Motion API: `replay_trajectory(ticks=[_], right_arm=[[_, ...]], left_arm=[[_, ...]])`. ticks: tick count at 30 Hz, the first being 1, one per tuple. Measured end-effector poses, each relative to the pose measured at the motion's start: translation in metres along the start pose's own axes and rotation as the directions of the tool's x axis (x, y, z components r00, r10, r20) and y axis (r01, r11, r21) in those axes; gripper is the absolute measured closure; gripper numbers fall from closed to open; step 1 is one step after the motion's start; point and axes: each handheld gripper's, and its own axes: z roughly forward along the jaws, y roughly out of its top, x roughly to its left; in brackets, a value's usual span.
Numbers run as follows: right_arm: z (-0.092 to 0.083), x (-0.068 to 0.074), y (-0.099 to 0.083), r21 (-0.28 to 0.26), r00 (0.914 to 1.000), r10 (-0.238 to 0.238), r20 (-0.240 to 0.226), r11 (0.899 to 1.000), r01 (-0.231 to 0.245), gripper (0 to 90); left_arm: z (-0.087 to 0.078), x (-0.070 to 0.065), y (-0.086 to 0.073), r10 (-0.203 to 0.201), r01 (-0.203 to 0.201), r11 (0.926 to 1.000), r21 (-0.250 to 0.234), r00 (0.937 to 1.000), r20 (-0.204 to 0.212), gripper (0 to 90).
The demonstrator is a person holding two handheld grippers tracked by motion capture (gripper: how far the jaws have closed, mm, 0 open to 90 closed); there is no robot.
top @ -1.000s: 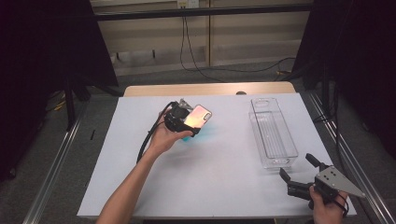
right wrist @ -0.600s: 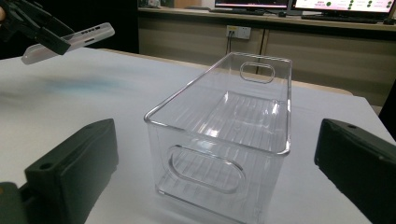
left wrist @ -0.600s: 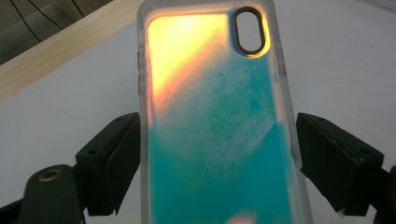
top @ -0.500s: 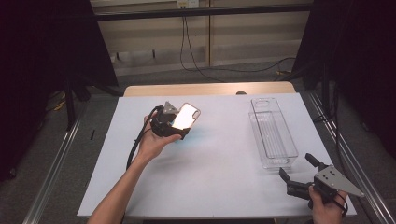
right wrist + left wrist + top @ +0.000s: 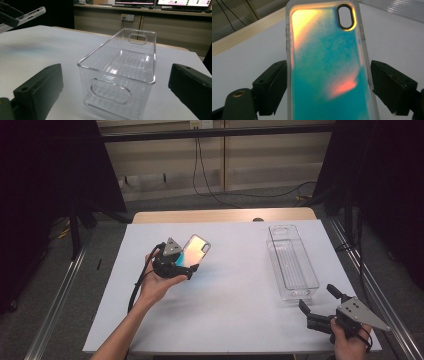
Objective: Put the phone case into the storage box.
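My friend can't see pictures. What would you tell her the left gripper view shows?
A shiny phone case, teal with orange and yellow glints, stands upright between the left gripper's two black jaws, its oval camera hole at the top. Behind it lie a white table and a wooden edge.

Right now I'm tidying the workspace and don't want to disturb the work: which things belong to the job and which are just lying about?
In the job:
- phone case, held in the left gripper
- clear bin, facing the open right gripper

Lying about:
- cables on the floor behind the table
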Motion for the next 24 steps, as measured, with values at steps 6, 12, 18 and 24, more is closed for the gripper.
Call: replay_trajectory(ticks=[6,12,18,24], right_arm=[[-0.001,0.0,0.0,-0.002,1.0,0.001,-0.001,1.0,-0.001,0.0],[-0.002,0.001,0.002,-0.011,1.0,-0.003,-0.003,1.0,0.003,0.0],[-0.003,0.003,0.005,-0.022,0.9999,-0.003,-0.012,1.0,0.003,0.0],[-0.003,0.009,0.01,-0.01,0.9988,-0.013,-0.047,1.0,0.013,0.0]], left_arm=[[-0.009,-0.008,-0.007,0.007,-0.007,0.9998,-0.02,1.0,0.004,16.8],[-0.018,-0.016,-0.012,0.006,-0.006,0.9997,-0.025,0.9999,0.014,16.8],[-0.022,-0.024,-0.017,-0.003,0.004,0.9998,-0.021,0.9998,0.021,16.9],[-0.028,-0.034,-0.022,-0.004,0.005,0.9999,-0.013,0.9994,0.034,16.8]])
